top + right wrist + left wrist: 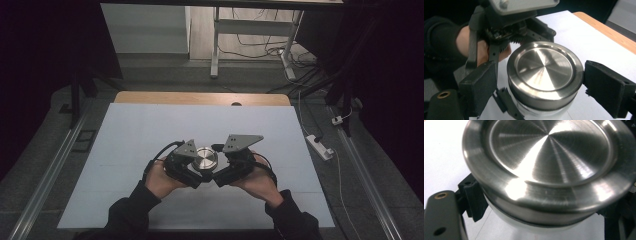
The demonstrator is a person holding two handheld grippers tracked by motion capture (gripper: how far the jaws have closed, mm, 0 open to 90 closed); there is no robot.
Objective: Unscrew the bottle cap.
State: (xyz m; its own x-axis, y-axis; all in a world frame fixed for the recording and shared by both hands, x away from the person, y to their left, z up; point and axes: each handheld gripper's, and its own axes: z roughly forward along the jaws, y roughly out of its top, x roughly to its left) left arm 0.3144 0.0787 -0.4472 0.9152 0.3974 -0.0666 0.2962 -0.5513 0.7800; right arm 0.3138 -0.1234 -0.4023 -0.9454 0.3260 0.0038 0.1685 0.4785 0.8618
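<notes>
1. Item: jar [541, 110] with a brushed steel lid [544, 70]; stands upright on the white table [150, 130], near the person's edge, between the two hands; body pale or clear below the lid, contents cannot be told.
2. Left gripper [192, 172]: jaws narrow, closed on the jar just under the lid's rim; in the left gripper view one ribbed pad [475, 200] lies against the jar's side; appears to serve as the anchor.
3. Right gripper [536, 85]: jaws stand wide on either side of the lid, both pads clear of the rim with a gap showing; nothing held.
4. Step in hand, as judged: unscrewing or tightening the lid, caught between grips; the right gripper is off the lid and the left steadies the jar; which way the lid is being turned cannot be told.
5. Next move, as judged: right jaws to close squarely on the lid's rim, level with it, then twist; left grip must hold firm lest the jar spin or tip.
</notes>
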